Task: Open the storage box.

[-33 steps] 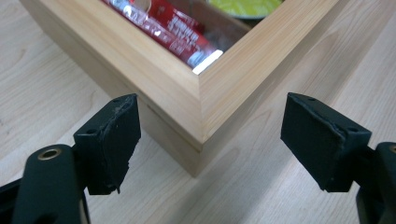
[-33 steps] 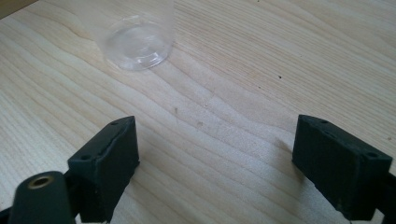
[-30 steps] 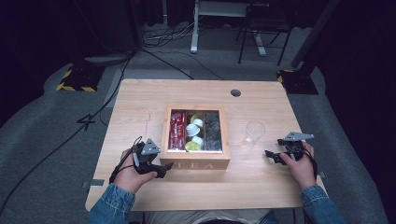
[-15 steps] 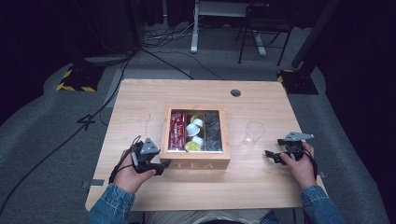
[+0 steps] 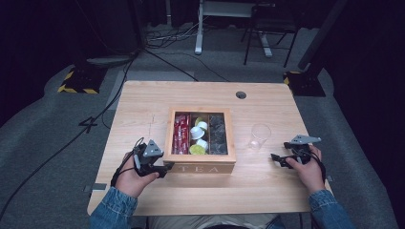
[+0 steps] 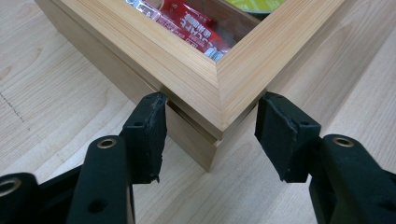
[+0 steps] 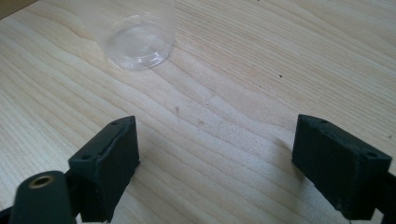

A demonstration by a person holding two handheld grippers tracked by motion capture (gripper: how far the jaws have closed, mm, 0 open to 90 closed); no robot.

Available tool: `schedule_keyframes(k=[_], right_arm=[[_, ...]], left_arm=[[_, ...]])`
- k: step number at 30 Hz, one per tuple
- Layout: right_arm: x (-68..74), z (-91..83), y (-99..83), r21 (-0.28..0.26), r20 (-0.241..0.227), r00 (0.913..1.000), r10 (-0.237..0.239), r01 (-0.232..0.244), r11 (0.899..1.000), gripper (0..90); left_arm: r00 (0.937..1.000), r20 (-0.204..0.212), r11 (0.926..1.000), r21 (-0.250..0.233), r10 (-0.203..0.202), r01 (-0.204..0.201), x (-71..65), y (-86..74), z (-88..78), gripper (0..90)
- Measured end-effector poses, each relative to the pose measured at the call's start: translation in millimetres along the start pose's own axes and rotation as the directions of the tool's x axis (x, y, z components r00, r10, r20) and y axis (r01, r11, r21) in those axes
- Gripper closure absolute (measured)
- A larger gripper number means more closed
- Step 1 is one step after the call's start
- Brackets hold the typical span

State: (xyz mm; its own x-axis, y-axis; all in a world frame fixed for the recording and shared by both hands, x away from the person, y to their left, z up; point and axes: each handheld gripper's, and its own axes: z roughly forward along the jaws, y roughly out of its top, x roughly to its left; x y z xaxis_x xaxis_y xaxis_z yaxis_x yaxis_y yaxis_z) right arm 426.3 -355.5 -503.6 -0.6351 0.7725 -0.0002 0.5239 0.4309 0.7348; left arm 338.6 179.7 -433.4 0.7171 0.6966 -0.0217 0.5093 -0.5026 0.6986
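Note:
A wooden tea box (image 5: 200,168) with a glass-paned lid stands mid-table; red sachets (image 5: 181,133), white pods (image 5: 198,131) and dark packets (image 5: 218,136) show through it. My left gripper (image 5: 167,167) is at its near left corner. In the left gripper view the jaws have just been closing on that corner (image 6: 205,88), and both pad tips touch the lid's edge, one on each face. My right gripper (image 5: 278,160) rests open on the table to the right, and a clear plastic cup (image 7: 137,42) stands ahead of its jaws, apart from them.
The cup (image 5: 260,136) stands between the box and the right hand. A round cable hole (image 5: 241,95) sits near the table's far edge. Cables and stand legs lie on the floor beyond the table.
The left gripper's jaws have drawn in around the box's corner. Both hands, the box and the cup have stayed where they were.

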Motion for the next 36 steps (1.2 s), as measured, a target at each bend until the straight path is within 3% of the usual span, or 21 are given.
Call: schedule_keyframes(k=[4,7,13,18,22,26,29,31,36], right_arm=[[1.3,-1.0,-0.4,-0.001,0.011,0.9999,0.011,-0.011,1.000,16.4],[1.6,-3.2,0.9,0.001,0.013,0.9996,0.026,-0.026,1.000,22.6],[5.7,-13.5,9.3,-0.018,-0.033,0.9973,0.065,-0.065,0.998,23.6],[14.7,-22.9,19.2,-0.018,-0.055,0.9971,0.052,-0.053,0.998,24.8],[23.2,-30.9,33.1,-0.051,-0.078,0.9967,0.022,-0.026,0.998,25.7],[32.2,-38.1,48.9,-0.084,-0.092,0.9957,-0.007,-0.001,0.996,25.7],[36.9,-41.7,58.7,-0.073,-0.082,0.9966,0.001,-0.007,0.997,25.5],[40.6,-44.2,65.3,-0.089,-0.103,0.9947,-0.004,-0.005,0.996,25.2],[56.1,-52.1,84.3,-0.125,-0.130,0.9894,-0.064,0.047,0.991,22.9]], left_arm=[[0.9999,-0.006,0.9998,-0.018,-0.012,0.011,0.0,3.6,-5.5,45.7],[0.9999,-0.010,0.9993,-0.035,-0.014,0.014,0.8,5.3,-8.6,46.6],[0.9997,-0.013,0.9974,-0.069,-0.018,0.017,2.4,9.3,-13.0,48.4],[0.9994,-0.025,0.9916,-0.128,-0.025,0.021,5.2,12.0,-17.4,50.8],[0.9985,-0.009,0.9837,-0.172,-0.055,0.052,7.5,13.0,-18.2,51.8],[0.9982,-0.016,0.9800,-0.191,-0.058,0.054,9.3,15.2,-18.8,53.2],[0.9970,-0.011,0.9759,-0.206,-0.076,0.072,10.2,17.3,-20.2,55.1],[0.9961,-0.010,0.9743,-0.209,-0.087,0.083,10.3,18.9,-21.2,55.3],[0.9961,-0.018,0.9703,-0.228,-0.087,0.081,11.1,22.1,-23.6,55.7]])
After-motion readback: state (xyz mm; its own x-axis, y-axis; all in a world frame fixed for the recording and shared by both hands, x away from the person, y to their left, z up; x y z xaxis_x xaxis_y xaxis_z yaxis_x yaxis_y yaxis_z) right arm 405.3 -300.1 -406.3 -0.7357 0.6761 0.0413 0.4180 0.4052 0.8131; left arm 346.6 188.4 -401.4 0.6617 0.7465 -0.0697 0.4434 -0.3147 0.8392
